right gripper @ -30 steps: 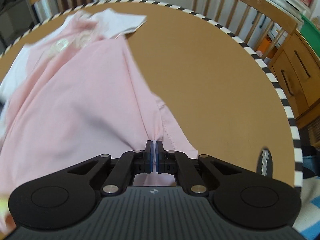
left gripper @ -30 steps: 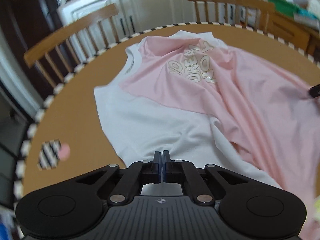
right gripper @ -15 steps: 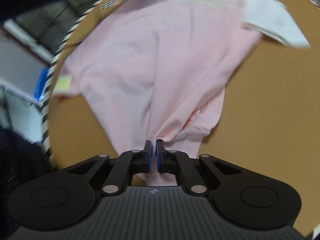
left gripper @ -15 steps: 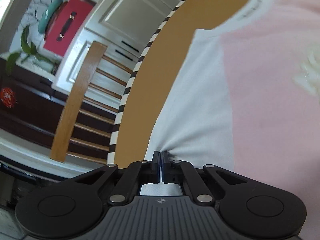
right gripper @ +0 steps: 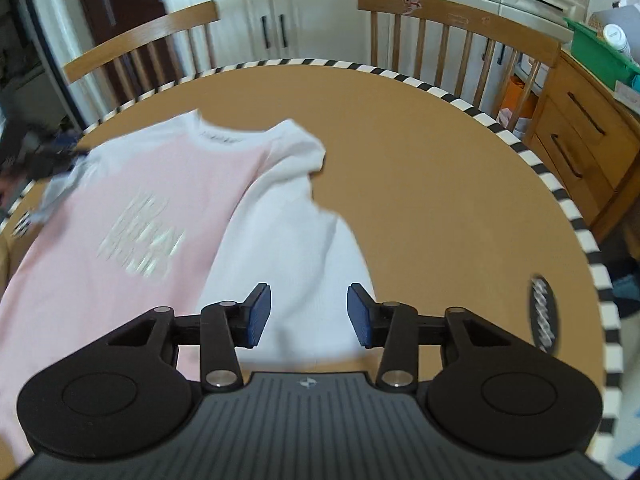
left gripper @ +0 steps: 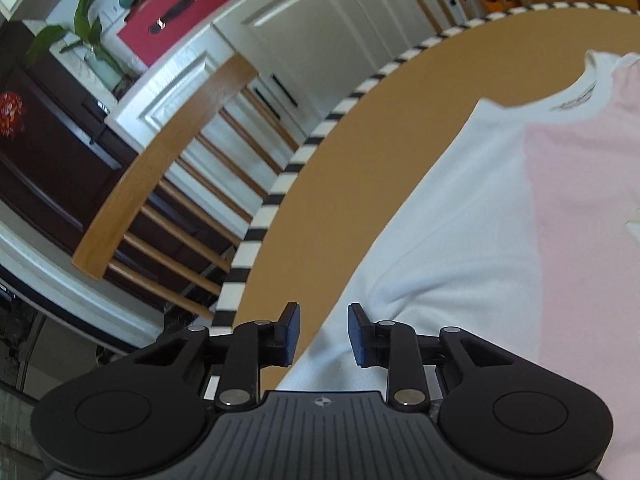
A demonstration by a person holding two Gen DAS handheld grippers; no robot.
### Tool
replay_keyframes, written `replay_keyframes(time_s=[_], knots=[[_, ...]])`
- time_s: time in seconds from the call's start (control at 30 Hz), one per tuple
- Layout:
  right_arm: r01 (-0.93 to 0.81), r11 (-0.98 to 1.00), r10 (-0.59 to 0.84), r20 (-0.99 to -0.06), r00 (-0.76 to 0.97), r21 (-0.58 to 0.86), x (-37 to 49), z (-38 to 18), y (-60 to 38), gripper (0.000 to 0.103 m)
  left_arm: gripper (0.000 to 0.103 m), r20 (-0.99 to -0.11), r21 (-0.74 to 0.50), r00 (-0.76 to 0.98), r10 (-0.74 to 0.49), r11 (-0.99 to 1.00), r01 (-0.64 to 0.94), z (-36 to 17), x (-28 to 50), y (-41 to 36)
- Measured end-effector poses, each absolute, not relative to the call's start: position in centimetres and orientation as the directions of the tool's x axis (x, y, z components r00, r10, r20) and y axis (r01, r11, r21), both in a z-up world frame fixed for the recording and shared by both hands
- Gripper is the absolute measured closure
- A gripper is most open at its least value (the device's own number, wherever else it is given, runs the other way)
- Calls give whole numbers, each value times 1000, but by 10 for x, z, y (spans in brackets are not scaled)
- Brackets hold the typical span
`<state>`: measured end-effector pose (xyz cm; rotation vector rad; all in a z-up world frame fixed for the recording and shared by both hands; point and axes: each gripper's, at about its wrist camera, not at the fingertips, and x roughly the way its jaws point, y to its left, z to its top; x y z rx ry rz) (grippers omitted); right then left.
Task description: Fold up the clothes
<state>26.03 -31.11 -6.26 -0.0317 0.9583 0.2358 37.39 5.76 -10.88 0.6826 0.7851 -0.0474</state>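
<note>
A pink T-shirt (right gripper: 160,184) with white sleeves and pale lettering lies spread face up on the round brown table (right gripper: 420,152). My left gripper (left gripper: 323,322) sits at the shirt's left white sleeve (left gripper: 460,220). Its jaws are opening, and the sleeve's edge lies loose under the gap, untouched by the pads. My right gripper (right gripper: 308,306) hovers over the other white sleeve (right gripper: 296,232). Its jaws are opening too, with the cloth below them and nothing pinched. In the right wrist view the left gripper (right gripper: 74,152) is a dark blur at the far left.
The table's black-and-white striped rim (right gripper: 600,280) runs close to both grippers. Wooden chairs (right gripper: 460,40) stand round the far side, one (left gripper: 160,168) near my left gripper. A black oval sticker (right gripper: 542,316) lies on the table at right. A wooden drawer cabinet (right gripper: 580,128) stands beyond.
Both grippers were shut on the shirt's cloth and have let go, jaws now apart. The shirt went from bunched and dragged to lying spread flat. The right view swung round towards the chairs.
</note>
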Motion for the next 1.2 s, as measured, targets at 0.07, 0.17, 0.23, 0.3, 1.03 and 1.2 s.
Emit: replay_keyframes(time_s=[0.07, 0.17, 0.23, 0.3, 1.03, 1.2], knots=[[-215, 975, 168, -842, 512, 64, 275, -79, -305, 61, 75, -651, 544, 730, 207, 798, 258, -112, 373, 58], [-232, 964, 219, -871, 439, 125, 280, -98, -300, 99, 103, -678, 493, 715, 169, 827, 271, -113, 372, 56], [-251, 965, 183, -870, 459, 71, 277, -94, -296, 102, 103, -667, 502, 726, 168, 822, 270, -116, 368, 54], [-256, 967, 130, -864, 486, 2, 277, -87, -297, 102, 103, -652, 518, 739, 171, 812, 270, -120, 364, 53], [-124, 989, 14, -764, 645, -87, 318, -44, -366, 62, 73, -646, 295, 757, -99, 882, 368, -82, 382, 53], [-320, 943, 135, -774, 619, -92, 354, -57, -311, 67, 66, -663, 305, 715, -222, 792, 529, -84, 412, 12]])
